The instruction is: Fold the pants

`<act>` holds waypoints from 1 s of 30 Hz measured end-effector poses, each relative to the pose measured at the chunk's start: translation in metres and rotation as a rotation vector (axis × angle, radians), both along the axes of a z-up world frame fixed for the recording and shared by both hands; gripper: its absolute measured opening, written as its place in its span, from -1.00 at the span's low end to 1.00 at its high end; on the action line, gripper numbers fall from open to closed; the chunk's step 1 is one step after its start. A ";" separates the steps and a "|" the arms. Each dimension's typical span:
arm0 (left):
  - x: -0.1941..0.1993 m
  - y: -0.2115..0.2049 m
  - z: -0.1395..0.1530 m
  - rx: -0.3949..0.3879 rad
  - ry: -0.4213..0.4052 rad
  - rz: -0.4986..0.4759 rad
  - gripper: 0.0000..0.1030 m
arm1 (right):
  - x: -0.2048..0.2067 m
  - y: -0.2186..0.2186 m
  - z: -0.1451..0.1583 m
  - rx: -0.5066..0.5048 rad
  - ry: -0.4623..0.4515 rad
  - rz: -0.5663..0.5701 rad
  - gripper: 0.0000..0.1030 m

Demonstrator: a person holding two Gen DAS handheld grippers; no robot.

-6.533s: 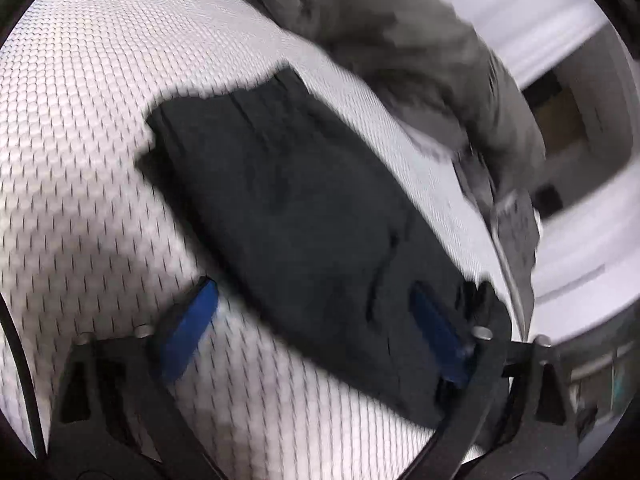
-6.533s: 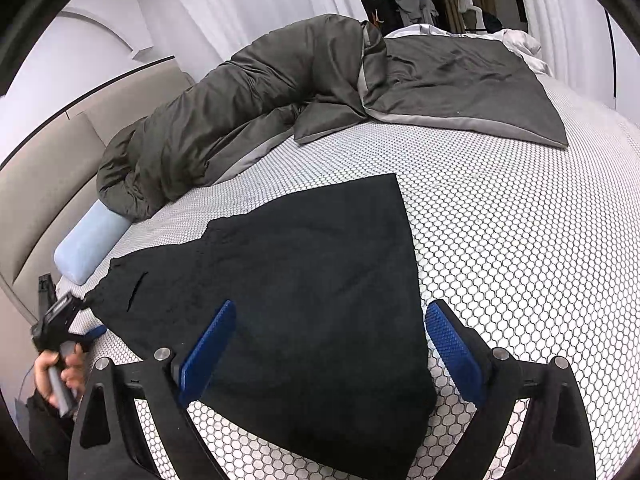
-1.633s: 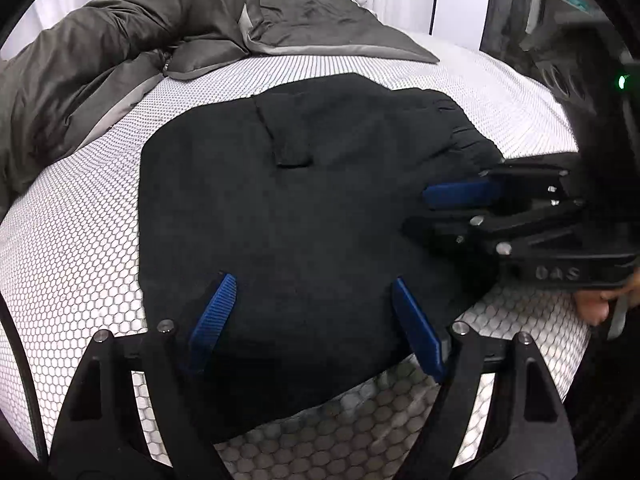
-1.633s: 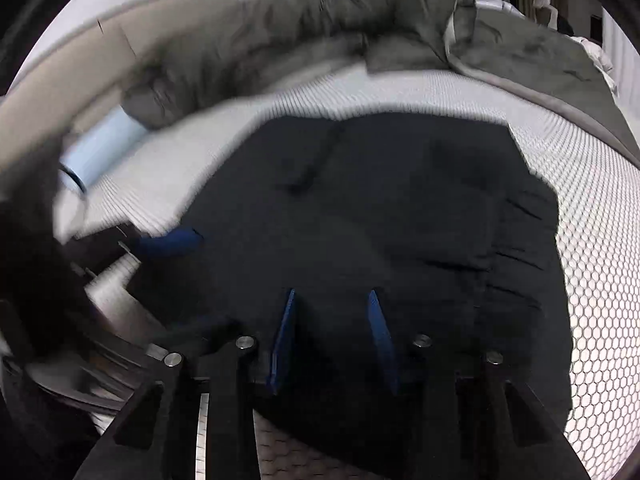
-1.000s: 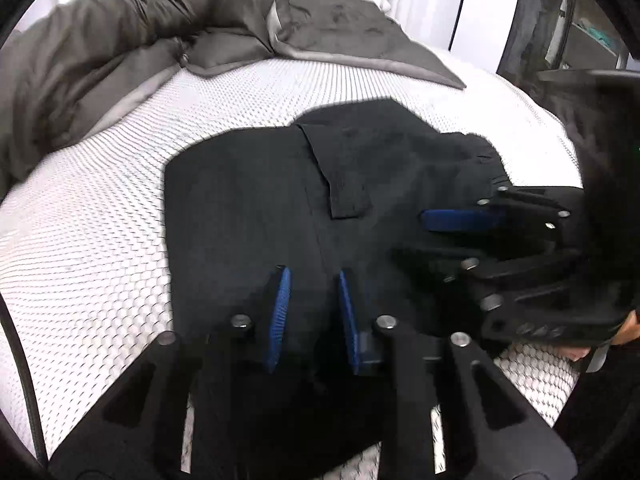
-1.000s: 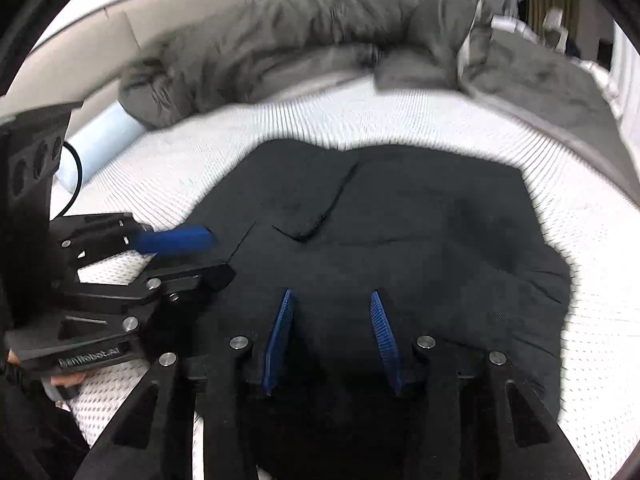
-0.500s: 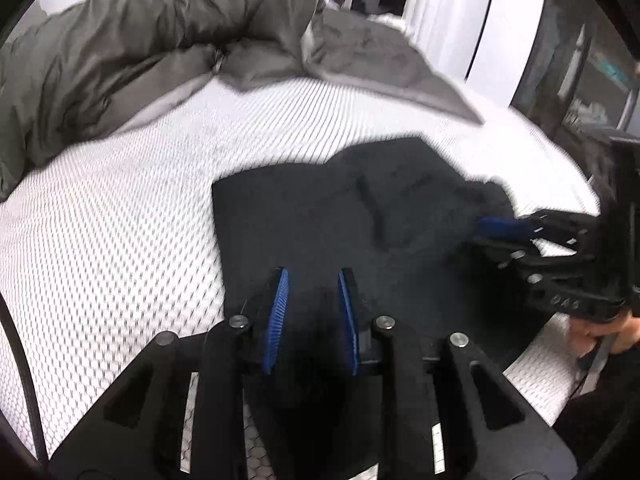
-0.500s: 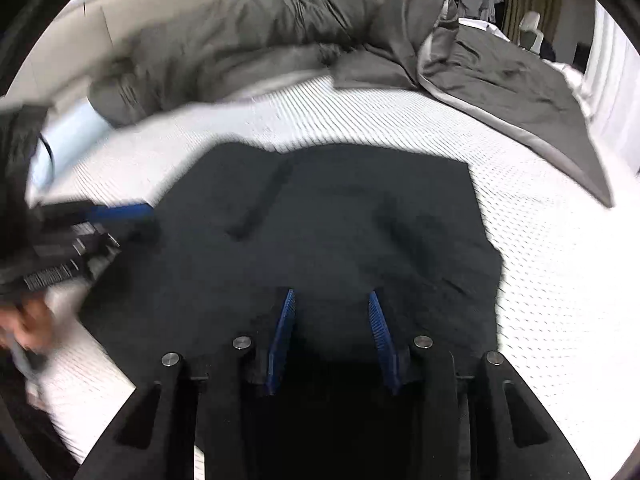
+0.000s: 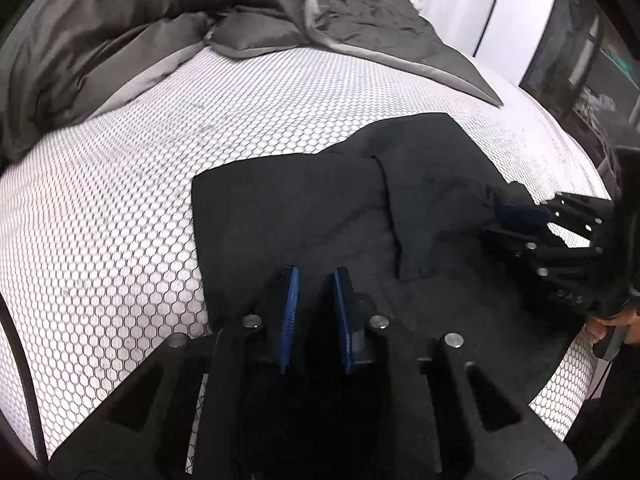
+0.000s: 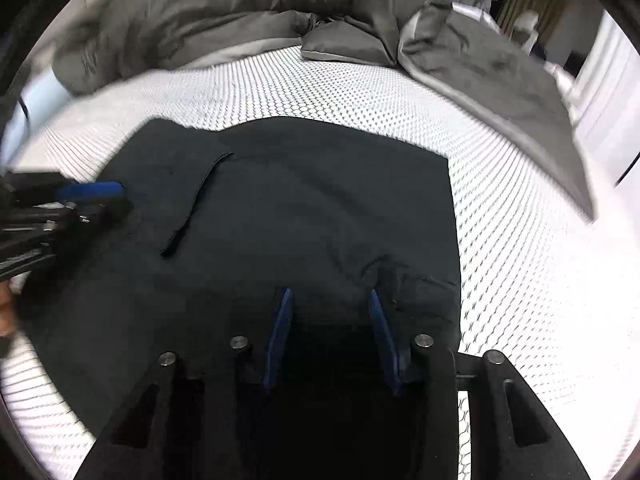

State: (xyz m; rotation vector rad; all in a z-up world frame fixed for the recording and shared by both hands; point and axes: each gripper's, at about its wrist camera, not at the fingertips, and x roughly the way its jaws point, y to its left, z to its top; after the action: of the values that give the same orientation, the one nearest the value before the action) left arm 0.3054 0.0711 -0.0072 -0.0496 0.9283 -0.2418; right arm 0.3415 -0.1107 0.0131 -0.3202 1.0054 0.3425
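Observation:
Black pants (image 9: 320, 208) lie folded on the white honeycomb-patterned bed, a pocket flap showing on top; they also fill the middle of the right wrist view (image 10: 312, 208). My left gripper (image 9: 314, 280) is shut on the near edge of the pants, blue pads close together with cloth between them. My right gripper (image 10: 328, 300) is shut on the other near edge of the pants, its pads a little wider apart. Each gripper shows in the other's view: the right one at the right side (image 9: 520, 216), the left one at the left side (image 10: 92, 192).
A rumpled grey duvet (image 9: 120, 32) lies along the far side of the bed (image 9: 100, 208), also in the right wrist view (image 10: 260, 4). White curtains and dark furniture (image 9: 568, 40) stand beyond the bed's right edge. A pale blue pillow (image 10: 36, 92) is at far left.
Both grippers closed on the near edge of the pants about a second ago and have since pulled back with it, so the pants sit farther away and lower in both views.

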 end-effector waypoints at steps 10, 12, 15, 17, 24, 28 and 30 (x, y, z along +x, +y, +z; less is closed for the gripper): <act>0.019 0.003 0.032 -0.045 -0.038 0.051 -0.66 | 0.007 0.040 0.027 0.152 -0.078 -0.004 -0.19; 0.044 -0.004 0.020 -0.008 0.020 0.050 -0.66 | 0.021 0.046 0.015 0.187 -0.042 -0.035 -0.18; 0.052 -0.009 0.009 0.049 0.041 0.030 -0.65 | 0.038 0.052 -0.006 0.120 0.026 -0.052 -0.19; 0.052 -0.003 0.010 0.063 0.028 0.037 -0.65 | 0.038 0.044 -0.008 0.064 0.022 -0.068 -0.19; 0.020 0.021 0.022 0.064 0.004 0.137 -0.65 | 0.020 0.011 0.005 0.021 -0.030 -0.056 -0.19; -0.020 -0.010 0.038 0.073 -0.073 0.025 -0.65 | -0.008 0.030 0.026 0.169 -0.035 0.043 -0.19; -0.025 -0.028 0.028 0.090 -0.044 -0.043 -0.65 | -0.015 0.051 0.021 0.197 0.005 0.109 -0.18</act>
State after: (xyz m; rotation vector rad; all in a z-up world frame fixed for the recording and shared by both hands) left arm 0.2806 0.0432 0.0208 0.0580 0.8960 -0.2395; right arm 0.3266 -0.0597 0.0337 -0.1964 0.9530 0.5373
